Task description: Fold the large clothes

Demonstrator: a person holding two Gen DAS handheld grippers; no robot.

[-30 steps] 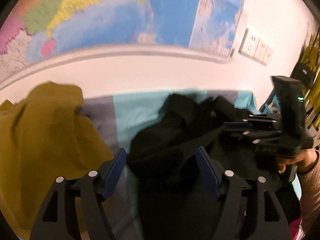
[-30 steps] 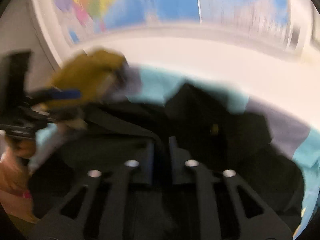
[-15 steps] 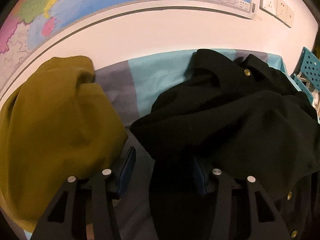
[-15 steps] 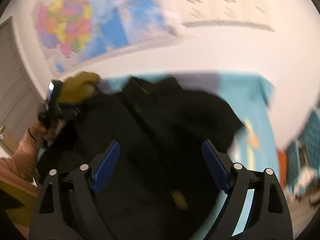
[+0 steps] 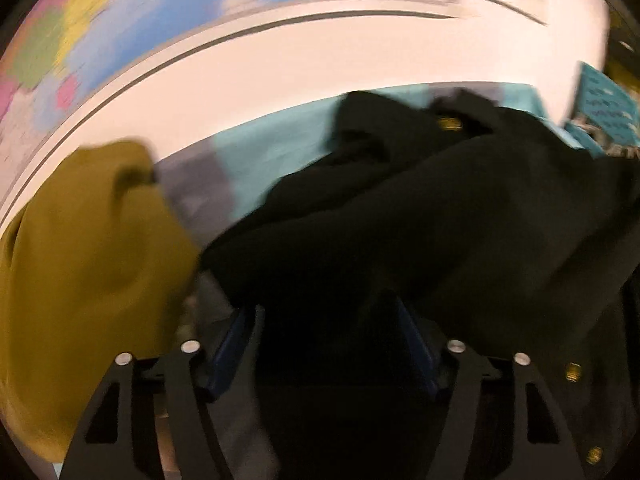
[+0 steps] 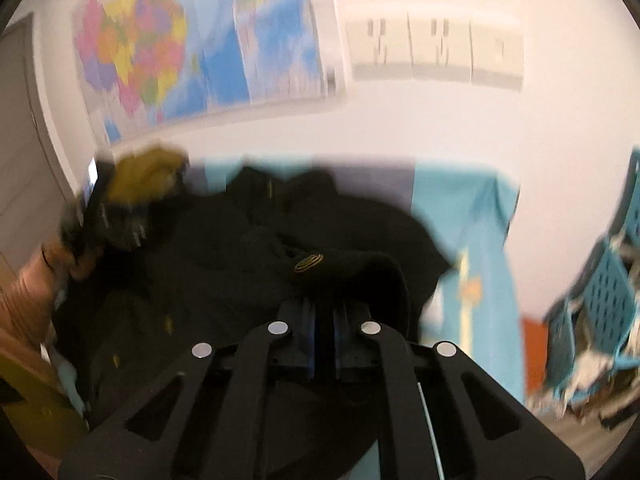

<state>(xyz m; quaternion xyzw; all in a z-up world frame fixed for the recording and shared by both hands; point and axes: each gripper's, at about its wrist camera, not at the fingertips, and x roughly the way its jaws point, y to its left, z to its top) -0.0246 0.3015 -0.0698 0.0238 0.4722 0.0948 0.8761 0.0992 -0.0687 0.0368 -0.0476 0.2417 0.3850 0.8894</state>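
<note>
nearest the right wrist camera, the right gripper [image 6: 325,334] is sitting with its blue pads pressed together, and a fold of the black coat [image 6: 280,248] is rising right at their tips; the jaws have just been snapping closed from a wide spread half a second ago, so it is probably pinching an edge of the cloth, though the blur is hiding the exact contact. a brass button [image 6: 309,262] is showing just beyond the tips.

in the left wrist view, the left gripper [image 5: 326,346] is standing partly spread, its jaws having just been opening a little, with dark coat fabric lying between the pads; whether they are pressing on it is not clear.

the black coat is lying crumpled across the middle of the table, on a turquoise and grey cloth [image 5: 264,152]. a mustard garment [image 5: 88,240] is heaped just beside it on the left. farther back, a map [image 6: 192,52] is hanging on the white wall.

with one edge newly caught, the coat is likely being readied for spreading flat; no fold is made yet.
</note>
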